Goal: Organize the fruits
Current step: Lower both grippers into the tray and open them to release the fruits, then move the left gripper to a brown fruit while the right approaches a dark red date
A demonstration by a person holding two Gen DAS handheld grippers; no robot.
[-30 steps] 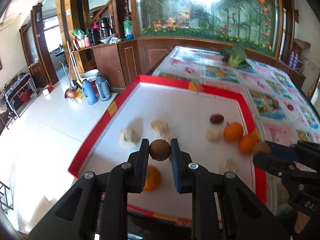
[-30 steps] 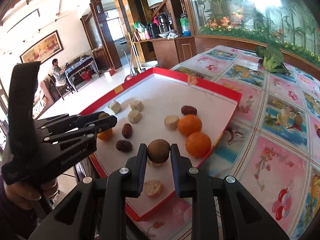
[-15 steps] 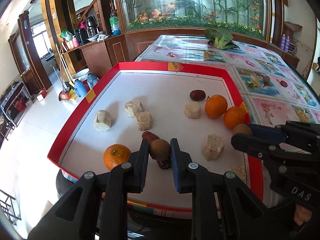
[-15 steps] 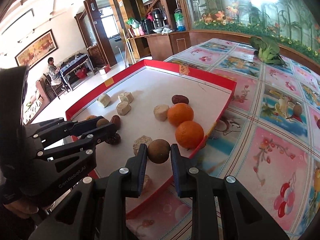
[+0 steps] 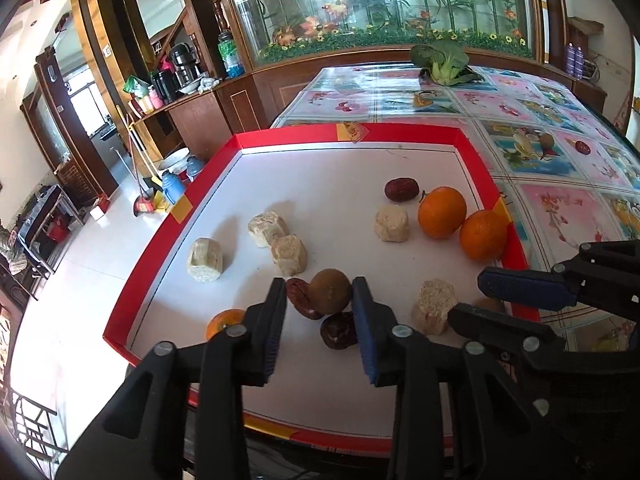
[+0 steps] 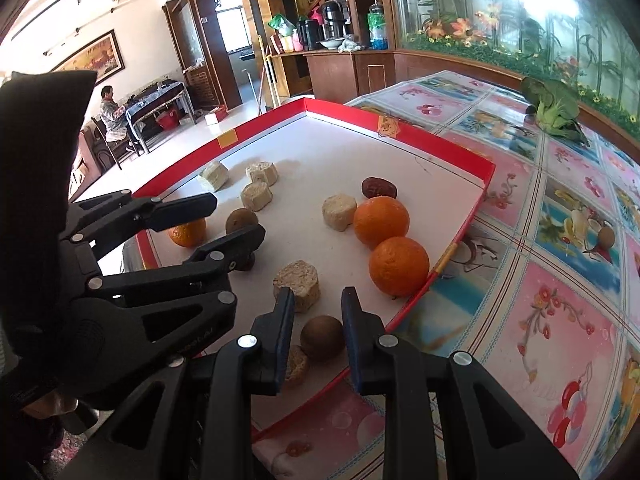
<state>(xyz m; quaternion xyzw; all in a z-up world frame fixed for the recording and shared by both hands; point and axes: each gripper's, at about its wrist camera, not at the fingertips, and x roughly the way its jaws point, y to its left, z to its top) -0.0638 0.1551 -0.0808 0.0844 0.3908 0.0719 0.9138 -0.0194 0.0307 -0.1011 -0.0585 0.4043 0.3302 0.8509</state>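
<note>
Fruits lie scattered over the white floor of a red-rimmed tray (image 5: 176,216) set on a table with a flowered cloth (image 6: 560,320): two oranges (image 5: 442,212) touch each other near the tray's right wall, a dark red date (image 5: 401,189) sits just behind them, and pale cake-like blocks (image 5: 289,254) are spread across the middle. The left gripper (image 5: 320,312) hangs over the near part of the tray with a round brown fruit (image 5: 330,291) between its jaws; those jaws have just been opening, and a gap now shows on the left pad's side, so the fruit looks released rather than pinched, resting against two more dates (image 5: 304,298) directly beneath it. That spot reads as deliberate: the small dark fruits are being gathered into one cluster, apart from the oranges. A third orange (image 5: 224,320) sits at the near left corner, partly hidden by the left finger. The right gripper (image 6: 316,332) hovers at the tray's near right edge with a second brown fruit (image 6: 322,337) between its narrow-set jaws; slivers of space show on both sides, so I judge it no longer clamped, though the ball seems to sit low between the pads and I cannot tell whether it rests on the tray. Placing it there keeps it inside the rim, close to another pale block (image 6: 297,282).
</note>
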